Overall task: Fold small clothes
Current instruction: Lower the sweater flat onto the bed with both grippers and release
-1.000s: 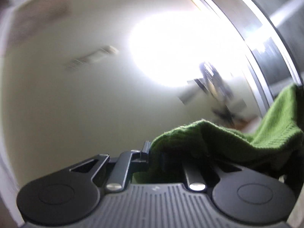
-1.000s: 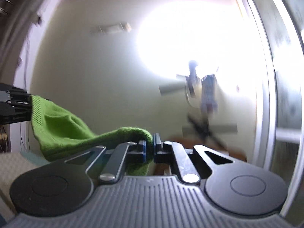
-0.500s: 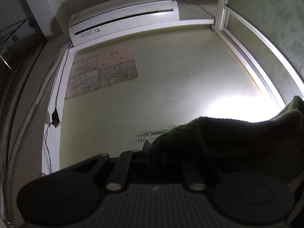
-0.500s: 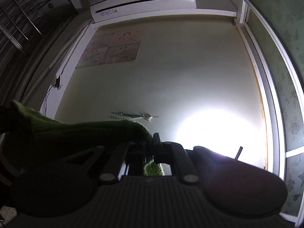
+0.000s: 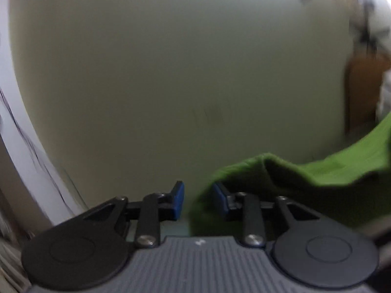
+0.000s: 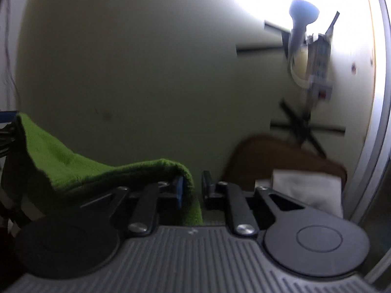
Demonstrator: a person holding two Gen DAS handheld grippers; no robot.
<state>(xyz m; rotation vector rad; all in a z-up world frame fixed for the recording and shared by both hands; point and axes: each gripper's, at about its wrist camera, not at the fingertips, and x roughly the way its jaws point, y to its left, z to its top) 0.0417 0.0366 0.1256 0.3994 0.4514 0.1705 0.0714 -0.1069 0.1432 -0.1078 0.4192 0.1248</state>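
My left gripper (image 5: 198, 201) stands parted, green cloth (image 5: 305, 178) draped over its right finger. My right gripper (image 6: 193, 190) is parted too, the cloth (image 6: 102, 168) slung over its left finger, spanning between them.

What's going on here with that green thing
A person holds a gripper in each hand, with a green knit garment strung between them in the air. The left gripper has its jaws parted, and the cloth drapes over its right finger. The right gripper is also parted, with the cloth lying over its left finger. Neither one clamps it. Both cameras face a wall, and no table shows.
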